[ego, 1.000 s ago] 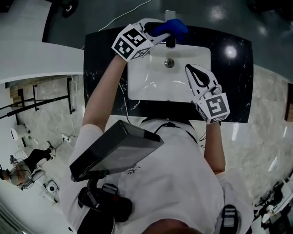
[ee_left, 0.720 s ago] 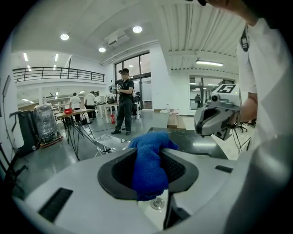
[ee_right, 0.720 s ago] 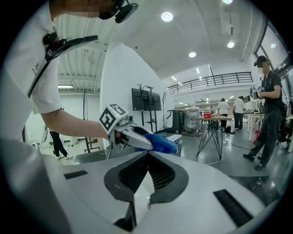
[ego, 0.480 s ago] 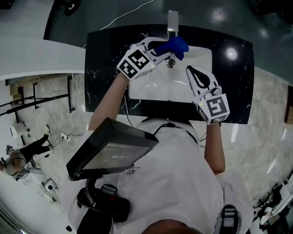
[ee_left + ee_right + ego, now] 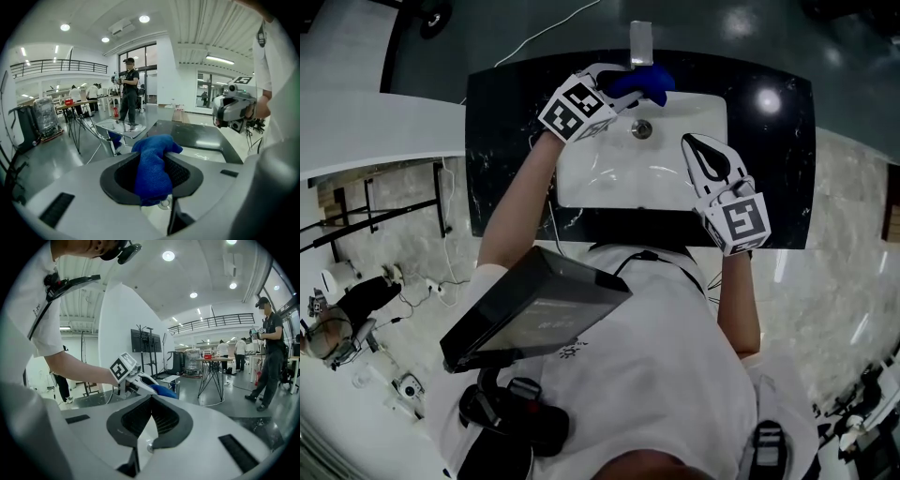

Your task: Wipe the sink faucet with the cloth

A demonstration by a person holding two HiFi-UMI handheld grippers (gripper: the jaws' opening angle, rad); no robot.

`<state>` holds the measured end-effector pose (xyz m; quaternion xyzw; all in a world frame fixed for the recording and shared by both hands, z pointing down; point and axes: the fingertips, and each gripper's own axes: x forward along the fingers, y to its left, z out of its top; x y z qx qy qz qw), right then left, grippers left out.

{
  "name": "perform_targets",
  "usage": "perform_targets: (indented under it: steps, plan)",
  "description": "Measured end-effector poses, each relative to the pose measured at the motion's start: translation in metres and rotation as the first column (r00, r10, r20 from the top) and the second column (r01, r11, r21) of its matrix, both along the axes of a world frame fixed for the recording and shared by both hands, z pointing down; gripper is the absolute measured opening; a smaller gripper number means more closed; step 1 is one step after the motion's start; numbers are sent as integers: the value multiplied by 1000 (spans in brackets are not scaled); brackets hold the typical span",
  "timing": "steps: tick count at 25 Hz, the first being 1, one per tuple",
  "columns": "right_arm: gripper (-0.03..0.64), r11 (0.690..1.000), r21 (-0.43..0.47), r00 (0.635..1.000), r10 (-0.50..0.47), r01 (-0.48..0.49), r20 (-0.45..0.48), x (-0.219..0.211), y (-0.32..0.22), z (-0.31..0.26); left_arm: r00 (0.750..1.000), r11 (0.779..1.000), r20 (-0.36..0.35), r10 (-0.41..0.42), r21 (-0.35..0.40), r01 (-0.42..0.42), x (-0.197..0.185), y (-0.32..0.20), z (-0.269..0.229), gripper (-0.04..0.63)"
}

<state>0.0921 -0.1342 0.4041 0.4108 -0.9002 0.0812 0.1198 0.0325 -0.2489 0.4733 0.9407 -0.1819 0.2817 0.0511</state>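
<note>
Surface: black marble countertop with a white rectangular sink basin set in its middle.
Faucet: chrome sink faucet at the middle of the countertop's back edge, spout pointing toward the basin.
Drain: round metal drain in the basin floor, near the back wall, just in front of the faucet.
Cloth: bunched blue microfibre cloth at the basin's back rim, right at the faucet's lower part. The two overlap in the head view; actual contact is not certain.
Left gripper: left gripper reaches in from the basin's back left corner and points toward the faucet. Its jaws are clenched on the blue cloth, which fills the gap between the pads and sticks out past the tips.
Right gripper: right gripper hangs over the basin's right side, well apart from the faucet and cloth. Its jaw tips are pressed together with nothing between them; only white basin shows through the loop behind the tips.
Marker cubes: one black-and-white square-marker cube on each gripper, left, right.
Person: white shirt, standing at the countertop's front edge, bare forearms out over the sink.
</note>
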Motion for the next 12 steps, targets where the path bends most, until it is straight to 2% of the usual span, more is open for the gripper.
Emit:
perform_targets:
  steps: [3, 12]
  plan:
    - [3, 1000, 1, 1000, 6, -6, -1, 1, -2, -1, 1000, 1000, 7, -15, -16, 15, 2, -17, 0, 124]
    - [3, 1000, -4, 1000, 9, -9, -1, 2, -6, 0, 987, 987, -21, -158, -9, 157, -17, -51, -5, 124]
